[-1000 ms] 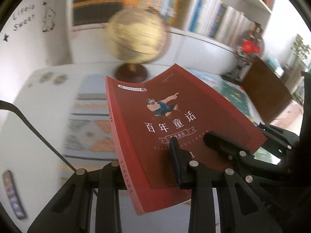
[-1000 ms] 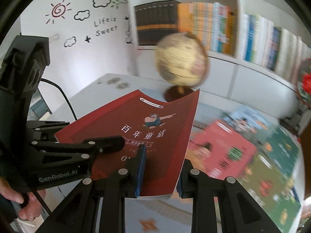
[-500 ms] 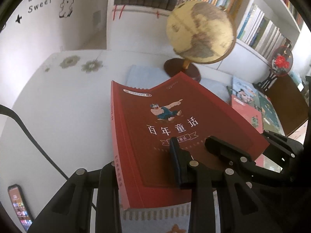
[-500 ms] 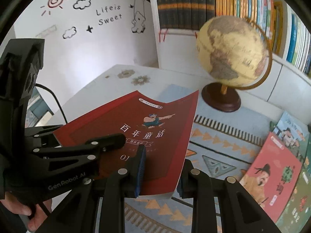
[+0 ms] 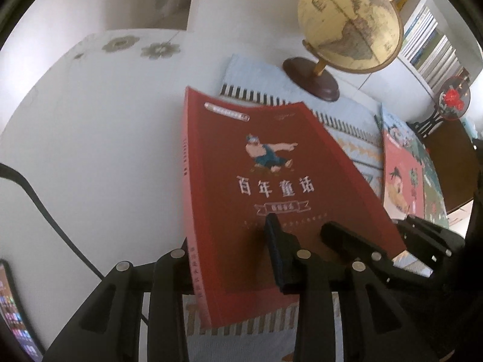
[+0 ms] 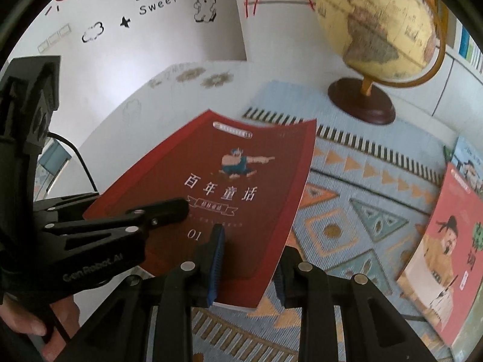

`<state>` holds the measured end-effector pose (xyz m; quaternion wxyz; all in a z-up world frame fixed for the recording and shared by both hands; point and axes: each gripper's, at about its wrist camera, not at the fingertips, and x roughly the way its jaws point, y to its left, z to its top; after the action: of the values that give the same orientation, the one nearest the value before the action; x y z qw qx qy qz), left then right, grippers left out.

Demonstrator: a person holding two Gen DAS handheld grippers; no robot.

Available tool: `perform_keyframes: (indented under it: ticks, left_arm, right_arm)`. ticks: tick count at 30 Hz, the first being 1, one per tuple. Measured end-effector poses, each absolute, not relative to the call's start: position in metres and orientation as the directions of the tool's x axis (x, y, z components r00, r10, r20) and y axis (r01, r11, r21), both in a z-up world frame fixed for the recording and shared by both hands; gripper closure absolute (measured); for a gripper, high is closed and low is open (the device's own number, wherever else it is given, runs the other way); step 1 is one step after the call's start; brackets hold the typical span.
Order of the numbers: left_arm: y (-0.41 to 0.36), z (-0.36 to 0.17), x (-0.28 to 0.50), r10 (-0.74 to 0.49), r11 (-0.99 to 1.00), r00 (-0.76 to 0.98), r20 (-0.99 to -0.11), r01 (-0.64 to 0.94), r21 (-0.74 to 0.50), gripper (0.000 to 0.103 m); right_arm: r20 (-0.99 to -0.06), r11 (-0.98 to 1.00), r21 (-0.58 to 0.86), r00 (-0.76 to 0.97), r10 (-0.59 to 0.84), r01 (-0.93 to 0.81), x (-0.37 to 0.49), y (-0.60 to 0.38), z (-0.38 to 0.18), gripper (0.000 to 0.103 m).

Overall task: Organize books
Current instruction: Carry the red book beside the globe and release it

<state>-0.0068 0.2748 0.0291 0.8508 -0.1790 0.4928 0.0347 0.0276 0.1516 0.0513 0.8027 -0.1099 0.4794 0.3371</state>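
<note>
A red paperback book (image 5: pixel 256 181) with white Chinese title hangs tilted just above the left end of a patterned mat (image 6: pixel 362 211), gripped from both sides. My left gripper (image 5: pixel 226 241) clamps its near edge by the spine, one finger on the cover and the other under it; its jaws are opening, with the book still between them. My right gripper (image 6: pixel 250 244) is shut on the near right corner of the same red book (image 6: pixel 235 187). In the right wrist view the left gripper's top finger (image 6: pixel 169 208) lies on the cover.
A globe (image 6: pixel 377 27) on a dark base stands at the mat's far end. Picture books (image 6: pixel 446 256) lie side by side to the right. A phone (image 5: pixel 12 316) and a black cable (image 5: pixel 45 211) lie on the white table (image 5: pixel 90 150). Bookshelves line the back wall.
Both grippers have carried the red book down and forward, so it now hangs low over the mat's left end. The globe and table appear closer. The grip looks the same.
</note>
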Motion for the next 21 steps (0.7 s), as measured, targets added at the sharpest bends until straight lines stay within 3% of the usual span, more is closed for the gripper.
perform_keyframes:
  ticks: [3, 5, 12, 21]
  left_arm:
    - [0.278, 0.025, -0.015, -0.097, 0.934, 0.497, -0.863, -0.254, -0.252, 0.066]
    - [0.282, 0.023, -0.021, -0.062, 0.936, 0.476, -0.877, -0.278, -0.217, 0.063]
    - [0.292, 0.028, -0.049, 0.018, 0.946, 0.44, -0.898, -0.299, -0.127, 0.063]
    - [0.238, 0.105, -0.077, 0.032, 0.961, 0.601, -0.799, -0.237, -0.14, 0.063]
  right_arm:
    - [-0.859, 0.745, 0.174, 0.271, 0.435, -0.644, 0.028, 0.151, 0.044, 0.075]
    - [-0.868, 0.739, 0.194, 0.238, 0.435, -0.645, 0.027, 0.149, 0.039, 0.069]
    - [-0.882, 0.768, 0.19, 0.238, 0.407, -0.611, 0.007, 0.116, 0.036, 0.065]
    - [-0.826, 0.802, 0.126, 0.386, 0.41, -0.583, -0.026, 0.055, 0.094, 0.063]
